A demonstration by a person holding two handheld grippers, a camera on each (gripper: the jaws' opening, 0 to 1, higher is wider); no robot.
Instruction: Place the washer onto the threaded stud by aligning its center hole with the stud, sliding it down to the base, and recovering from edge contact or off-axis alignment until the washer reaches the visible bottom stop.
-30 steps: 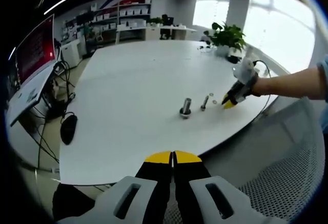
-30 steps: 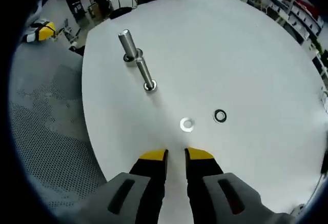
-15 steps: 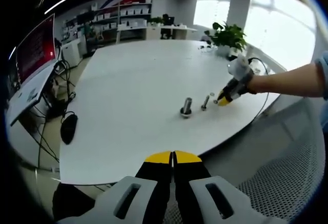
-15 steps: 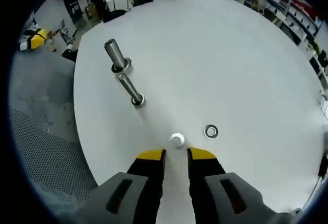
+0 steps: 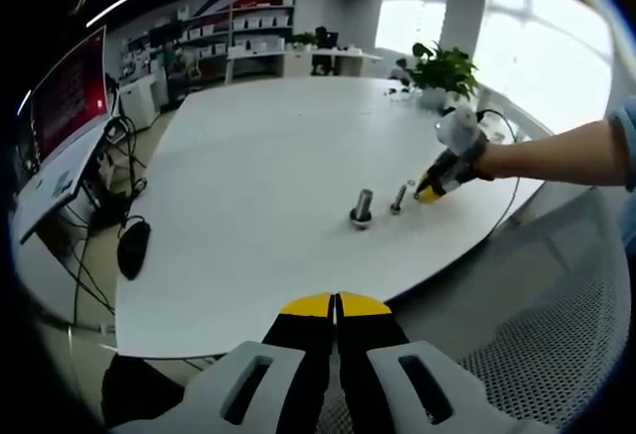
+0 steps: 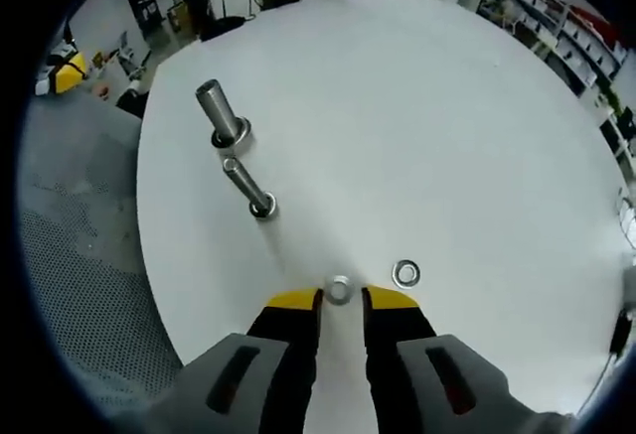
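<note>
- Holding my left gripper (image 5: 336,303) back off the near edge of the white table (image 5: 268,176), jaws pressed together on nothing.
- Standing upright mid-table are a thick stud (image 6: 221,115) and, just beside it, a thinner threaded stud (image 6: 248,186).
- My right gripper (image 6: 340,297) sits low over the table, jaws narrowly apart with a washer (image 6: 340,288) lying flat between the tips.
- A second washer (image 6: 405,274) lies just right of it.
</note>
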